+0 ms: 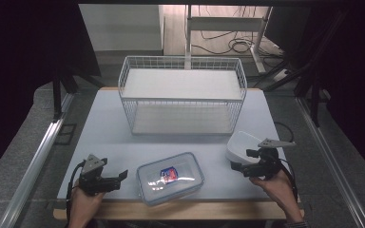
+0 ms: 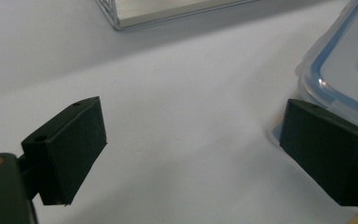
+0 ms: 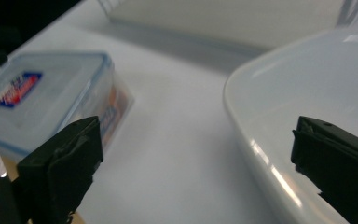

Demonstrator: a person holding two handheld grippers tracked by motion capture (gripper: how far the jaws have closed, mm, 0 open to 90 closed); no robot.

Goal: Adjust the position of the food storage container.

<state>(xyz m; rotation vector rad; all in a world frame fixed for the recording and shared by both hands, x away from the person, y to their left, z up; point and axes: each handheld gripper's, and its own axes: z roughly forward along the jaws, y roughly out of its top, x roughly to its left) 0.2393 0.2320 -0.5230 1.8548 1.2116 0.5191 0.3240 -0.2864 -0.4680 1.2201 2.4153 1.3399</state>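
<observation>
Both handheld tools are black, the left gripper (image 1: 105,179) and the right gripper (image 1: 247,161) each topped by a grey three-cornered plate and trailing a black cable. Their jaws are flat rectangular blocks with small screw holes. A striped cuff (image 1: 298,223) shows at the right wrist.

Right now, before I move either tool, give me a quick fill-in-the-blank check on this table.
1. The wire basket stands at the ____ edge of the table.
2. The lidded container has a ____ seal around its lid.
3. The white bowl lies nearest the ____ tool.
4. The left tool's jaws are ____.

Missing words: far; blue; right; open
</observation>
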